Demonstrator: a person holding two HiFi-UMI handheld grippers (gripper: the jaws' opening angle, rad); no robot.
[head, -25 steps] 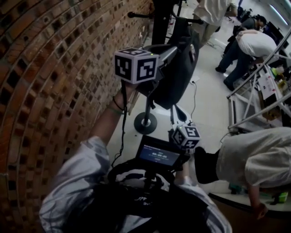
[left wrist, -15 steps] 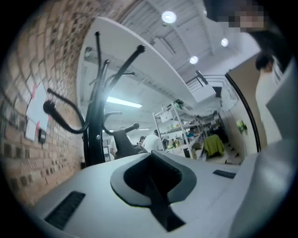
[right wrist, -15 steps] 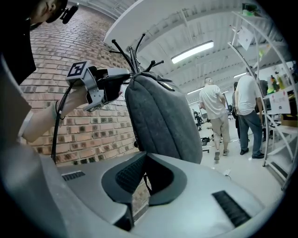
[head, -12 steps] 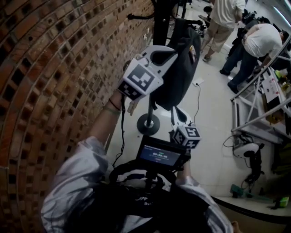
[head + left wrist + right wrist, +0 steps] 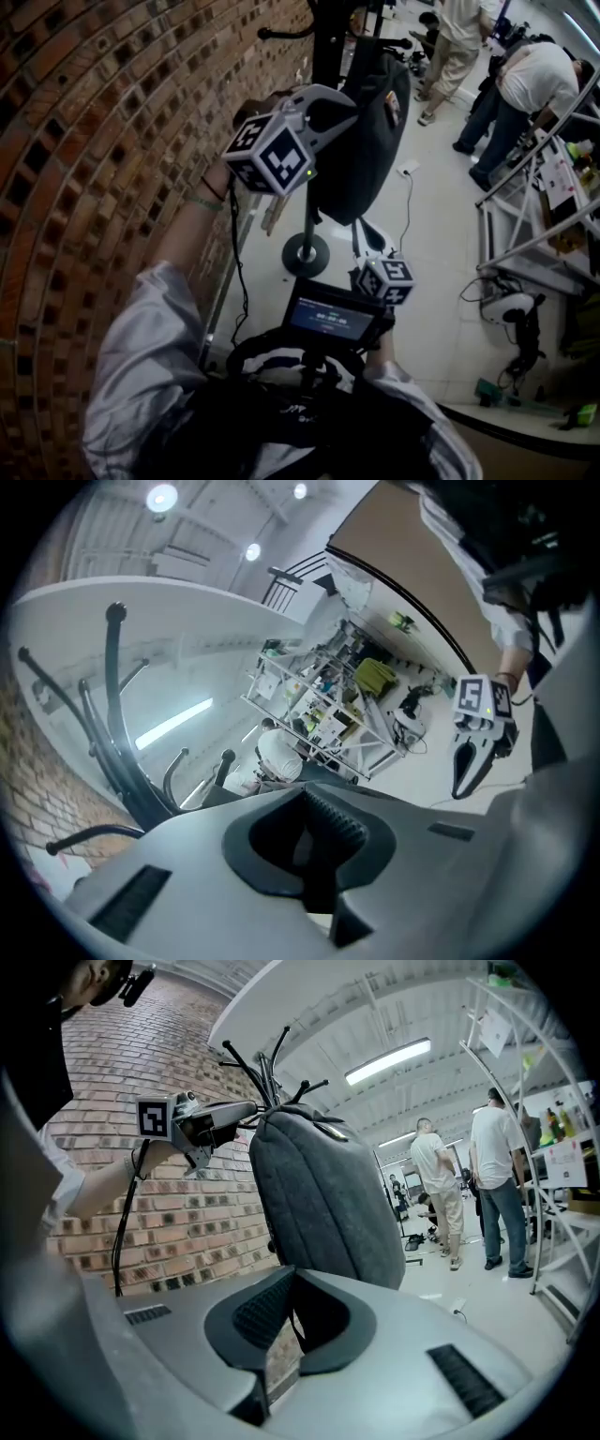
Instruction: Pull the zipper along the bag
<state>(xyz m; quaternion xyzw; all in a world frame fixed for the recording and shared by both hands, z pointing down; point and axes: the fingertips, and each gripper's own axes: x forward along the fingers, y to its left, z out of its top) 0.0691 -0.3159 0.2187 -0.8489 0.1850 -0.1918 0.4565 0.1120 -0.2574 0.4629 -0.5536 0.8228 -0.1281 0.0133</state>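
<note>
left tool [image 5: 345,99] beside bag [image 5: 367,164] top edge, right tool [image 5: 364,239] lower (both narrowly parted, empty).

One bag [image 5: 361,131], twelve o'clock. One stand [image 5: 304,251]. Two grippers, count 'em: left gripper [image 5: 305,836], right gripper [image 5: 286,1316]. Two cubes, one at eleven [image 5: 272,155], one dead centre [image 5: 386,279]. One screen [image 5: 328,322] at six. Three people [image 5: 530,80], one o'clock. One rack [image 5: 534,220] at three.

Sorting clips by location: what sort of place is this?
Probably an indoor lab or workshop: a brick wall, stocked metal shelving racks, and a dark bag hung on a coat stand.
</note>
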